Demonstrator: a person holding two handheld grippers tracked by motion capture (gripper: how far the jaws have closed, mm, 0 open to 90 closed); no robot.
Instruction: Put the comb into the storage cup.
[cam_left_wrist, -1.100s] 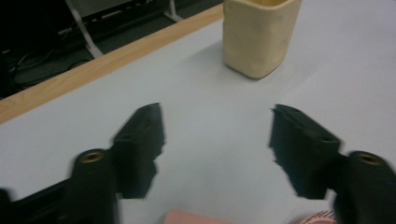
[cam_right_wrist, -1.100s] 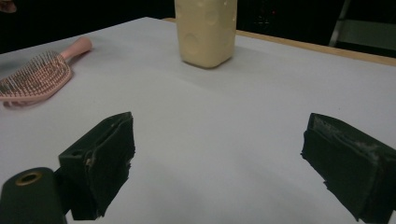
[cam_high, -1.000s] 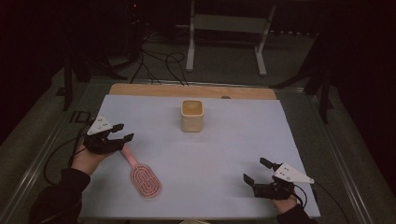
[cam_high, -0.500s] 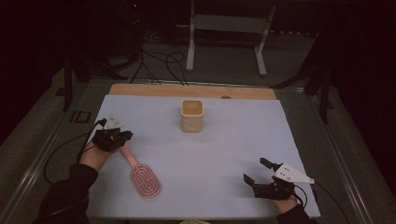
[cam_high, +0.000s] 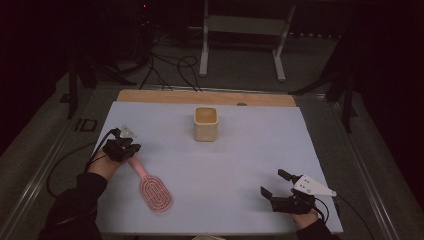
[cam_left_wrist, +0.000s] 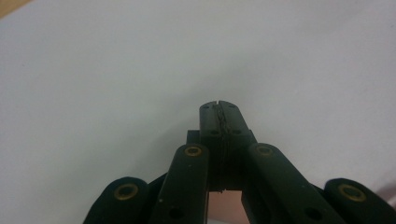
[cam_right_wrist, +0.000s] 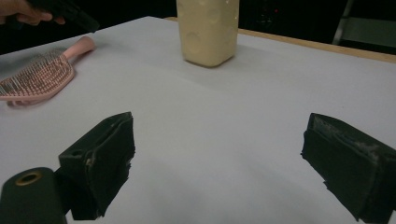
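- Left gripper (cam_high: 131, 146): sits at the left of the bench (cam_high: 250, 150), right at the handle end of the pink hairbrush (cam_high: 151, 186). Left gripper view shows jaws pressed together w/ nothing visible between the tips; a pinkish patch shows below the linkage, prob. the brush handle underneath, not held
- Hairbrush: lies flat on the white sheet, handle pointing up-left toward the left gripper, oval head toward the person, bristles up. In the right gripper view it shows at far left (cam_right_wrist: 42, 74), w/ the other hand just above the handle end
- Cream cup (cam_high: 205, 123): upright, centre-back of bench, well apart from brush & both grippers; open top, looks empty from above. Likely the drop-off spot for the brush, but that's a guess
- Right gripper (cam_high: 276, 186): near the front-right of bench, low, idle; jaws wide apart, holding nothing, pointing toward the cup (cam_right_wrist: 208, 31)
- Step in hand, as I read it: approach/pre-grasp on the brush handle w/ left gripper. No grip made yet
- Next move needs: left jaws to open, drop either side of the thin handle, close firm. Handle is narrow & lies flat, so jaws must come down close to the sheet w/o pushing the brush away
- Risk: head-heavy brush may swing once lifted by the handle end
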